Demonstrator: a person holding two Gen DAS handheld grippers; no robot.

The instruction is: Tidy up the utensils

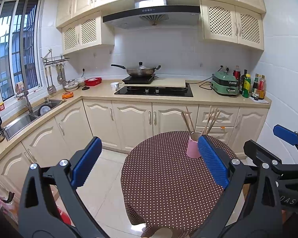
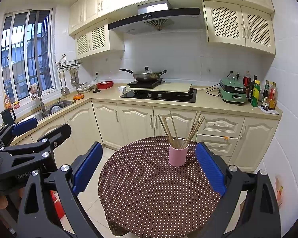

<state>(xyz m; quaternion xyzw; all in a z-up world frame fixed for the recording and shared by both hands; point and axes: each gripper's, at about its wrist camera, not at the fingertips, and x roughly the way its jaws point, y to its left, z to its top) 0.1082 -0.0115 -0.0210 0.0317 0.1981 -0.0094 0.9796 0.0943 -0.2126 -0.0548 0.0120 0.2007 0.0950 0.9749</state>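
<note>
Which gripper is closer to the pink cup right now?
Hard to call; perhaps the right. The pink cup sits ahead between the open right gripper fingers. The open left gripper is beside it, the cup by its right finger.

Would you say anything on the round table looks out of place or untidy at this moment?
Nothing stands out. The pink cup stands upright on the dotted tablecloth, and the chopsticks sit inside it, fanned out in two loose bunches. Nothing is spilled or fallen. Both the left gripper and right gripper are open and empty.
</note>
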